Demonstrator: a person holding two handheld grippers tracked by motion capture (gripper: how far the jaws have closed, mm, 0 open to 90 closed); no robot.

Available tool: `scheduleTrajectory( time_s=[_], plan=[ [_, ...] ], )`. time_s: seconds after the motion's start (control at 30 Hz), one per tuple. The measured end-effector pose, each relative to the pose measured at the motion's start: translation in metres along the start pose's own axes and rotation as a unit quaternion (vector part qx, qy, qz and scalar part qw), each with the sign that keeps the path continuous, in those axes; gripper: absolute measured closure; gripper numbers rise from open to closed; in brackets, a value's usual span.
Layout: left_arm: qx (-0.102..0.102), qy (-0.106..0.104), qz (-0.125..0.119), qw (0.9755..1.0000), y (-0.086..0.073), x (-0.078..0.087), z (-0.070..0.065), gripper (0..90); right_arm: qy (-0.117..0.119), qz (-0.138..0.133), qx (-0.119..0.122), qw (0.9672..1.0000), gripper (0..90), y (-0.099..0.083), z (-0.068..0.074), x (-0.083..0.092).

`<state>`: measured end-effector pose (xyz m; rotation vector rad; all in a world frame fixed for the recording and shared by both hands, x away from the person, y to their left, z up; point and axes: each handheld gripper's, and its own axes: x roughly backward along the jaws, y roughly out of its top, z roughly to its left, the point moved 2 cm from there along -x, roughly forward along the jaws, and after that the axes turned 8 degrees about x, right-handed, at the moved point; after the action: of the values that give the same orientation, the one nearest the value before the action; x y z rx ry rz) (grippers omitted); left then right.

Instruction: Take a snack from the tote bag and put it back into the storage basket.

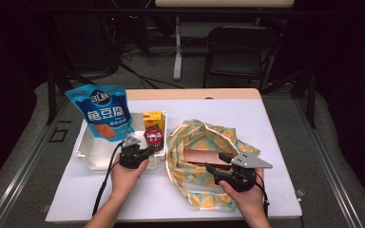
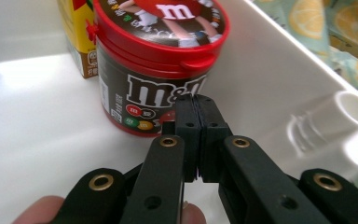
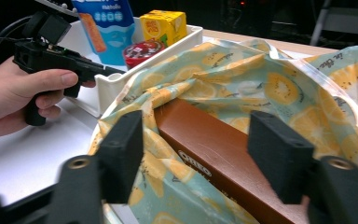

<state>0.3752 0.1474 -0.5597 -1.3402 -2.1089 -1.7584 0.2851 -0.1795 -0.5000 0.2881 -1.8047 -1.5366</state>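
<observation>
Hidden or cut off: the brown box (image 3: 214, 158) lies inside the fruit-print bag (image 1: 195, 142), its near end cut off at the bottom edge of the right gripper view and partly screened by the jaws; its lettering is only partly readable; in the left gripper view the yellow carton (image 2: 77, 42) is mostly behind the candy tub (image 2: 158, 65) and cropped at the top; the blue pouch (image 1: 103, 111) covers the far left part of the white tray (image 1: 88, 152) in the high view; the small print on the pouch is too blurred to read
Left gripper: the left gripper (image 2: 196, 114) has its jaws pressed together with nothing between them; the tips sit just in front of the candy tub's lower wall, and whether they touch it I cannot tell; it reaches into the tray
Right gripper: the right gripper (image 3: 196, 140) has its jaws spread wide, one on each side of the brown box, holding nothing
Hands: two, one hand (image 1: 126, 173) on each gripper
Count in tray: three things; one blue pouch standing upright, one yellow carton, one red-lidded candy tub just beside the carton
Count in bag: one brown box
Bag: one, open, lying on the white table (image 1: 275, 142) right of the tray
Background: one dark folding chair (image 1: 237, 52) beyond the table
</observation>
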Motion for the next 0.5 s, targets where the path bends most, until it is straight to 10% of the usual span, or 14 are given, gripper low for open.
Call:
scheduleTrajectory(
  time_s=[0.13, 0.3, 0.5],
  plan=[
    [0.0, 0.001, -0.023, 0.9997, -0.003, 0.014, -0.003, 89.9, 0.021, -0.011, -0.011, 0.9997, 64.8, -0.002, -0.007, 0.0],
    [-0.001, 0.002, -0.044, 0.999, -0.006, 0.035, -0.007, 90.0, -0.024, -0.003, -0.016, 0.9996, 90.0, -0.006, -0.021, 0.0],
    [-0.019, -0.008, -0.067, 0.9975, -0.01, 0.061, -0.025, 90.0, -0.048, -0.002, -0.012, 0.9988, 90.0, -0.007, -0.031, 0.0]
  ],
)
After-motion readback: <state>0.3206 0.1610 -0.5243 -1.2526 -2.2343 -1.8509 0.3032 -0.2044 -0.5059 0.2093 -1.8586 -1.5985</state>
